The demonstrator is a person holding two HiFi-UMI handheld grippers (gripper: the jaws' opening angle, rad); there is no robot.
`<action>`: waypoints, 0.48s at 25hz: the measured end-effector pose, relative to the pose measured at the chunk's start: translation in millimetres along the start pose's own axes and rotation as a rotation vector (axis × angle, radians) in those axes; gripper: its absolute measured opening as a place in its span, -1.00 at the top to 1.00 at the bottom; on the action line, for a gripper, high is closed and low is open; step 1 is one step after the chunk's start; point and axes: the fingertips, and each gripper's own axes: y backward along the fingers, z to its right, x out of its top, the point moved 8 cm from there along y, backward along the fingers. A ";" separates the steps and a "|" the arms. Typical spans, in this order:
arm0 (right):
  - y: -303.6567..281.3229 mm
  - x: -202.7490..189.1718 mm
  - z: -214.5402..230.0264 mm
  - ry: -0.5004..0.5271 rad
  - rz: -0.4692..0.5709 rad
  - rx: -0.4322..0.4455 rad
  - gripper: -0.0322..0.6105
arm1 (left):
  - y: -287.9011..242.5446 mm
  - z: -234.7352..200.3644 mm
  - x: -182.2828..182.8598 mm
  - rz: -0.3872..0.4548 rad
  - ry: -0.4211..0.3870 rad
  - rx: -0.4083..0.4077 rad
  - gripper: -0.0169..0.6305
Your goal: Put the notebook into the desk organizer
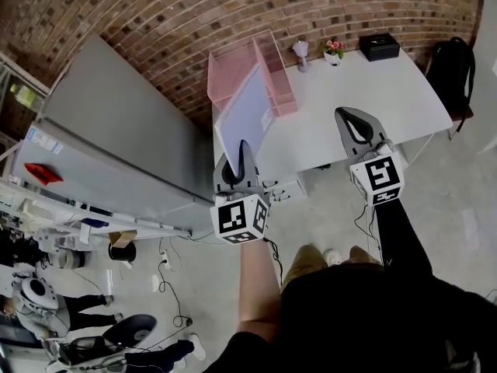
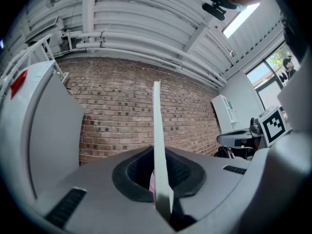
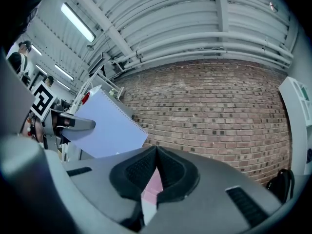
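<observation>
Notebook in transit toward the desk organizer. The left gripper (image 1: 236, 160) is clamped on the lower edge of the notebook (image 1: 247, 119), a pale spiral-bound pad. In the left gripper view the pad stands edge-on and upright between the two pads, which press on it from either side. The desk organizer (image 1: 233, 72), a translucent pink box, stands at the near-left corner of the white table (image 1: 373, 92). From the head view the notebook hangs in front of the organizer and overlaps its near face. Whether the top edge has crossed the rim cannot be told from this angle. The right gripper view shows the notebook lifted clear in the air, its spiral along the upper edge. The right gripper (image 1: 353, 124) hovers over the table to the right of the organizer, jaws closed tip to tip with nothing between them.

Progress, as judged: the pick-up is done and the carry is well advanced — the insertion is not yet made. What is left is to line the pad up with a compartment, lower it in and let go.
</observation>
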 end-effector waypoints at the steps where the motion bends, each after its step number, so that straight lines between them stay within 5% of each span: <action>1: -0.3 -0.6 1.1 -0.001 0.000 0.000 0.83 | -1.5 0.7 0.0 -0.001 -0.001 0.000 0.83; 12: -13.7 -11.1 20.2 -0.010 -0.002 -0.019 0.83 | -37.3 3.7 -4.4 -0.002 0.011 -0.023 0.83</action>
